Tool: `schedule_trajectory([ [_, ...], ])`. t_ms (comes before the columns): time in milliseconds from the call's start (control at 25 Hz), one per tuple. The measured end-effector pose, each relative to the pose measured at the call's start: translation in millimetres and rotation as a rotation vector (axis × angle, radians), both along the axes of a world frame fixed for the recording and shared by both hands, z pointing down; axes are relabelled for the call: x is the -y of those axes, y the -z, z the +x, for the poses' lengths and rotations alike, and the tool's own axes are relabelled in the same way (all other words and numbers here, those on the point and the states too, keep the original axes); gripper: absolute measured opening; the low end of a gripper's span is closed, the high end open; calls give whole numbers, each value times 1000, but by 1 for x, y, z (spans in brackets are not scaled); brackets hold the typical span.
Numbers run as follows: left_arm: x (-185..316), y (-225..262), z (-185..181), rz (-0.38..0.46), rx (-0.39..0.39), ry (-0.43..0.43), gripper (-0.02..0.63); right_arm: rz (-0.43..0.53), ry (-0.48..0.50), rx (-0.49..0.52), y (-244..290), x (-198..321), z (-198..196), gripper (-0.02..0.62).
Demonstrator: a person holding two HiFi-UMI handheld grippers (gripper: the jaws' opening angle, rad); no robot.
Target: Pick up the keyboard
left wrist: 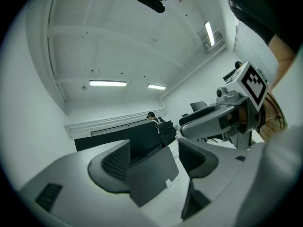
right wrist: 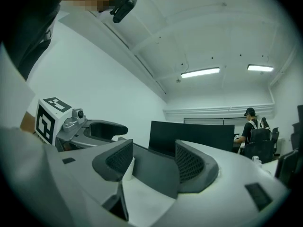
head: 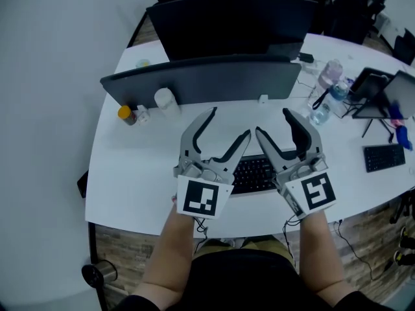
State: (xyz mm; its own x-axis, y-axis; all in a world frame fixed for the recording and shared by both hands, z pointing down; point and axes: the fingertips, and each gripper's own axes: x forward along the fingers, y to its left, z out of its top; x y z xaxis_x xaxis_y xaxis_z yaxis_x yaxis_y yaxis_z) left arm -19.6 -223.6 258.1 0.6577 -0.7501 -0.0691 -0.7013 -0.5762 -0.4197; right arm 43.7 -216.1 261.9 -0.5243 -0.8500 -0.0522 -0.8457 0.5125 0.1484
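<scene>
Keyboard [head: 254,174] lies beneath left hand-held gripper [head: 230,123] and right hand-held gripper [head: 272,122], both spread wide and empty.

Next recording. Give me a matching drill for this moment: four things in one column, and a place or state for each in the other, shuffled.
Things:
1 keyboard
2 orange-capped jar
3 water bottle
4 left gripper

Places or states:
A by the front monitor's left end
B jaws apart, nothing held
C at the table's near edge
D past the front monitor's right end

Pairs: 1-C, 2-A, 3-D, 4-B
</scene>
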Motion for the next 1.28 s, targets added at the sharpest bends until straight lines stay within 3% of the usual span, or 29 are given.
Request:
schedule_trajectory([
  [480, 15, -66, -21, -148, 38, 77, 322, -143, -20, -12, -61, 10, 42, 256],
  [1280, 21, -165, -65, -368, 66, 245, 321, -281, -85, -68, -141, 21, 100, 256],
])
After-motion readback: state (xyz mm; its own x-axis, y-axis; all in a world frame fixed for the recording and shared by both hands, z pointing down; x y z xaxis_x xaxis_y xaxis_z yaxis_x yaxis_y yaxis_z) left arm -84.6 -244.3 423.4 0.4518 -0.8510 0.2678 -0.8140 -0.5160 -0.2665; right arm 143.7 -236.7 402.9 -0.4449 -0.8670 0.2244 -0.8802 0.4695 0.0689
